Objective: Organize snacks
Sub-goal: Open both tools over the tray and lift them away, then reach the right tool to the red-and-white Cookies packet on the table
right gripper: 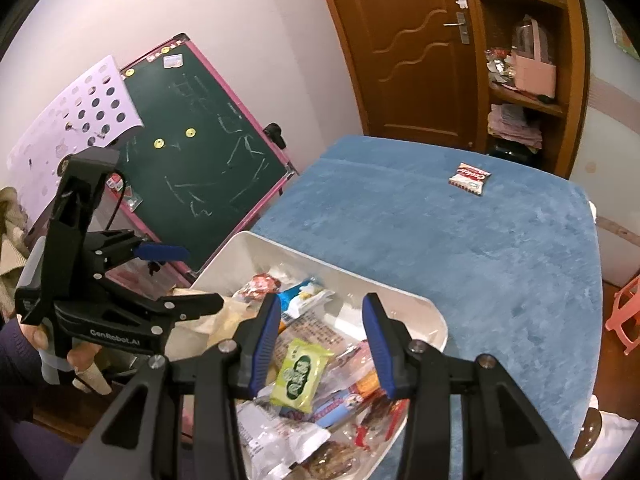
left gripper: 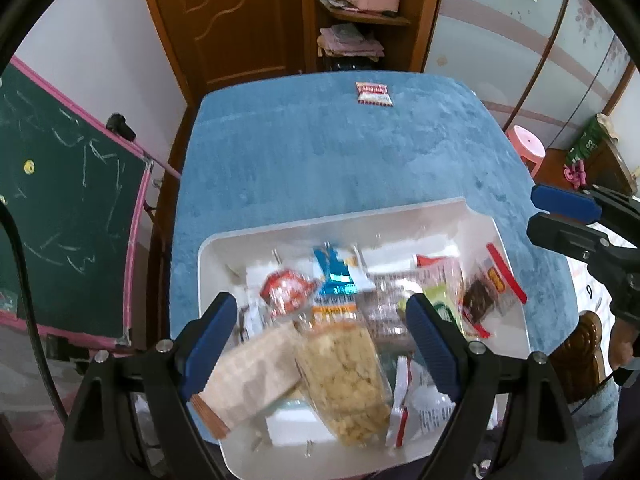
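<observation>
A: Sitting at the near edge of the blue table (left gripper: 320, 152): white bin (left gripper: 224, 240), heaped with snacks (left gripper: 344, 376). Lying alone far beyond the bin: one red-and-white packet (left gripper: 374, 94).

B: Hanging over the bin, both of them. Left gripper (left gripper: 320, 332) spread wide, gripping nothing. Right gripper (right gripper: 320, 340) parted too, holding nothing, poised above a green packet (right gripper: 300, 376).

A: Risking what?

B: Snagging two wrappers at once, probably; overlapping, slippery, loosely piled. Possibly crushing the crumbly bag under the left fingers. Maybe nudging the bin off the near edge while digging.

A: Crowding the bin?

B: Chalkboard (right gripper: 208, 148) leaning left of the bin, pink stool (left gripper: 526, 146) standing right of it, shelf (left gripper: 360, 16) and door (right gripper: 416, 48) far behind. Grippers working close together, perhaps bumping.
</observation>
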A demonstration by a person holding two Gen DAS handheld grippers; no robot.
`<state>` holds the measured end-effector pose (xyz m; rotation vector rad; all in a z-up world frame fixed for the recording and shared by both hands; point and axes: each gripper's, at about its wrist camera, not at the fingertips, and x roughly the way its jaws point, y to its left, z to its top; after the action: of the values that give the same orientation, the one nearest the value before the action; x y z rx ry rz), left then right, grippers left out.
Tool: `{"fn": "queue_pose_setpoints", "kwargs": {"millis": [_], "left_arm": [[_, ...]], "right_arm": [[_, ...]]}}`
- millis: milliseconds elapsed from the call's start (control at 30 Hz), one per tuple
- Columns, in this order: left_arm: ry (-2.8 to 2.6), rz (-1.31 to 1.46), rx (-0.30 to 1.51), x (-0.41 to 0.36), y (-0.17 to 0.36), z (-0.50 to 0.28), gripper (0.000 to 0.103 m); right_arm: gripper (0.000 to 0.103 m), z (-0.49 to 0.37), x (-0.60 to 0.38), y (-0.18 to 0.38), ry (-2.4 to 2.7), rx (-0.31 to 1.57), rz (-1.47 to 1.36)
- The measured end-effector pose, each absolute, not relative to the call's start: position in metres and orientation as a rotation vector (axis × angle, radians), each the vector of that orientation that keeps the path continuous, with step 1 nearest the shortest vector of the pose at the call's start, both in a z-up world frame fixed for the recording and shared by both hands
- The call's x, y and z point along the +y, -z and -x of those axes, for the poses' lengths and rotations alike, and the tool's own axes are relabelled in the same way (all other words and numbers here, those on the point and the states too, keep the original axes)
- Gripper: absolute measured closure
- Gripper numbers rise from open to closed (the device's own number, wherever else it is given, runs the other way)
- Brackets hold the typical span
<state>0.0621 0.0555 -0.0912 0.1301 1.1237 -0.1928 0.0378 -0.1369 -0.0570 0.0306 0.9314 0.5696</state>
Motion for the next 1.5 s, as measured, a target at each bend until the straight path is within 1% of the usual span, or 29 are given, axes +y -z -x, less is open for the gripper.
{"fn": "queue_pose_setpoints", "kwargs": {"millis": [233, 533, 667, 733, 933, 1100, 1333, 1500], "left_arm": [[0.169, -0.151, 1.052, 0.054, 0.066, -0.097, 0.017], [0.102, -0.149, 0.946, 0.052, 0.031, -0.170, 0.017], [0.041, -0.144, 0.894, 0.052, 0.025, -0.211, 0.017], [0.008, -0.142, 0.876, 0.052, 0.026, -0.230, 0.017], [-0.110, -0.095, 0.864, 0.061, 0.052, -0.296, 0.017], [-0.155, -0.048, 0.890, 0.064, 0.087, -0.333, 0.017], [-0.211, -0.017, 0.939, 0.064, 0.142, -0.365, 0.017], [-0.233, 0.062, 1.001, 0.074, 0.180, -0.380, 0.017]], "right_arm": [[0.060, -0.070, -0.154, 0.044, -0.514, 0.924, -0.043], [0.059, -0.132, -0.172, 0.015, -0.403, 0.889, -0.006], [0.052, -0.168, -0.180, 0.004, -0.344, 0.874, 0.005], [0.051, -0.186, -0.185, 0.003, -0.322, 0.883, -0.010], [0.051, -0.253, -0.194, 0.014, -0.215, 0.906, 0.004], [0.051, -0.307, -0.195, 0.040, -0.163, 0.959, 0.004], [0.051, -0.370, -0.200, 0.101, -0.095, 1.052, -0.040], [0.051, -0.405, -0.203, 0.155, -0.079, 1.124, -0.122]]}}
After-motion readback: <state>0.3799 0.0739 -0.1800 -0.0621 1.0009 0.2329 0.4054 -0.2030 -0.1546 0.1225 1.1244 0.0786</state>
